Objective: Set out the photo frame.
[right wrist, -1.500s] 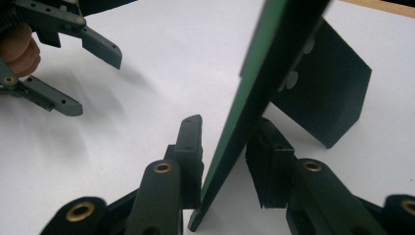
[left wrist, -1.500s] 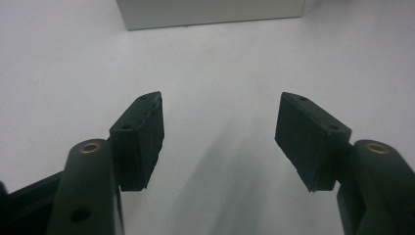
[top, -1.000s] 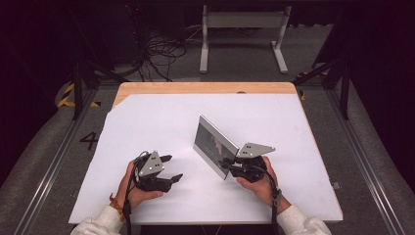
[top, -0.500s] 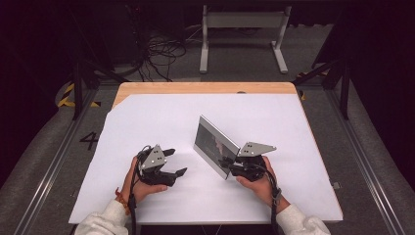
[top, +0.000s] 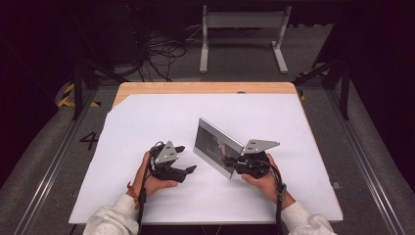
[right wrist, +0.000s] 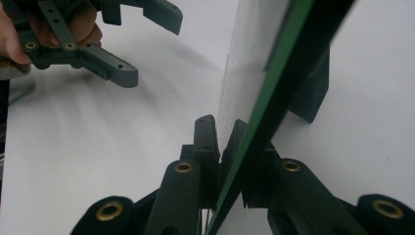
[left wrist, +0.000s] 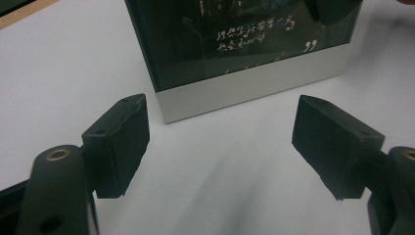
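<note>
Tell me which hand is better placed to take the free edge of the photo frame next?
Left, likely. The left gripper is open, facing the photo frame; the right gripper already clamps it.

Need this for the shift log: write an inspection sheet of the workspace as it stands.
Surface: white sheet over a wooden table.
Job's things: picture frame standing tilted, dark glass with white writing.
Clutter: nothing seen.
Grippers: right gripper clamped on the frame's edge; left gripper open, jaws apart, short of the frame.
Cables: one trails from each gripper; loose bundle on the floor behind.
Surroundings: grey stand, dark floor, floor rails.
</note>
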